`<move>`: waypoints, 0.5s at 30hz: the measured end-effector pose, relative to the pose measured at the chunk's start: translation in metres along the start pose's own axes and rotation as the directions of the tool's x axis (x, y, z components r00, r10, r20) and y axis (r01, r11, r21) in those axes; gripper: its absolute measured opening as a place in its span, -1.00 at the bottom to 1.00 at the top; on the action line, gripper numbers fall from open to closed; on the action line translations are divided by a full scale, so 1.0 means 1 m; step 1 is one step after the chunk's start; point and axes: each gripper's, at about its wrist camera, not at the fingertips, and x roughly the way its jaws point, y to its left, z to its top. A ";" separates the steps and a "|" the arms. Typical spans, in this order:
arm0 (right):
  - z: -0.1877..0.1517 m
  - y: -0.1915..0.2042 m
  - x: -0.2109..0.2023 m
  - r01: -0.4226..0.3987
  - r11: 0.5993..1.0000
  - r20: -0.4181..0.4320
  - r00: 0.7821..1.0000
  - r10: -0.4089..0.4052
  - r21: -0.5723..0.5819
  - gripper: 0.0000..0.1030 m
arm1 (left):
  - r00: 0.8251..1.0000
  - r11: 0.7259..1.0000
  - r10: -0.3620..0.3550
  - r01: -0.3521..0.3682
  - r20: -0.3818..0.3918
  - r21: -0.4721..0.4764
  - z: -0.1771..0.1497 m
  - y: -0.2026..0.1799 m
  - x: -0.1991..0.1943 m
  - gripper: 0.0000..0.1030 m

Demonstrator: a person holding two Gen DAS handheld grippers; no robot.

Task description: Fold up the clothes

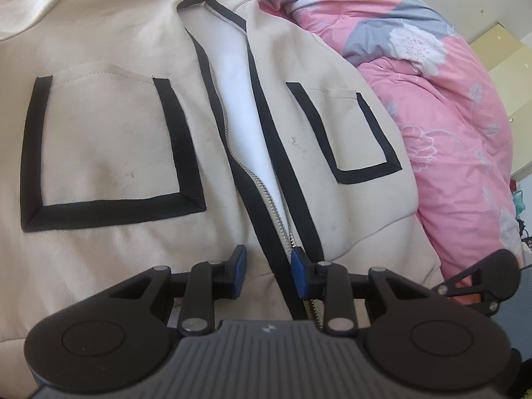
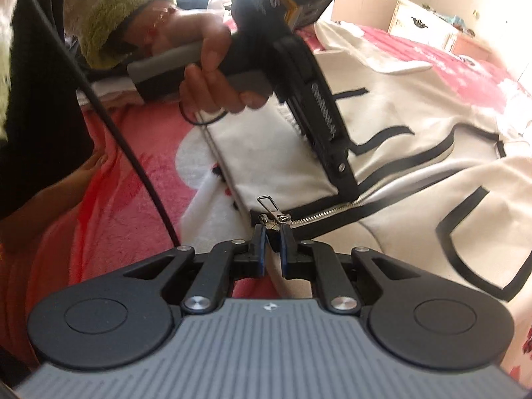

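Note:
A cream jacket [image 1: 109, 139] with black-trimmed pockets lies front up on the bed, its zipper [image 1: 252, 179] open down the middle. My left gripper [image 1: 268, 271] points steeply down at the jacket's lower front, with cloth and the black trim filling the gap between its pads. The right wrist view shows that left gripper [image 2: 347, 179] dug into the jacket [image 2: 415, 126] beside the zipper. My right gripper [image 2: 272, 246] is shut on the black-trimmed bottom end of the zipper. The metal slider [image 2: 277, 217] sits just beyond its fingertips.
A pink floral quilt [image 1: 449, 116] is bunched along the jacket's right side. A red and white blanket [image 2: 133, 173] covers the bed. A person's hand [image 2: 212, 76] holds the left gripper's handle, and a black cable [image 2: 133, 153] hangs beside it. A white dresser [image 2: 422, 26] stands far back.

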 end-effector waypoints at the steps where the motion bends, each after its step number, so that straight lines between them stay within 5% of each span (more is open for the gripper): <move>1: -0.004 -0.004 0.012 -0.004 1.000 -0.017 1.000 0.005 0.012 -0.86 | 1.000 1.000 0.012 -0.013 0.009 0.012 0.001 -0.003 -0.002 -0.40; 7: -0.005 -0.021 0.010 -0.066 0.990 -0.038 0.997 0.072 0.128 -0.75 | 0.994 0.990 0.024 -0.038 0.103 0.137 0.007 -0.024 -0.021 -0.37; 10: 0.002 -0.058 -0.022 -0.139 0.954 0.070 0.990 0.124 0.266 -0.67 | 0.993 0.987 0.000 -0.018 0.115 0.157 0.015 -0.028 -0.016 -0.37; 15: 0.013 -0.157 -0.036 0.053 0.853 0.141 0.979 -0.147 0.519 -0.42 | 0.996 0.984 -0.030 0.015 0.081 0.177 0.023 -0.034 0.005 -0.37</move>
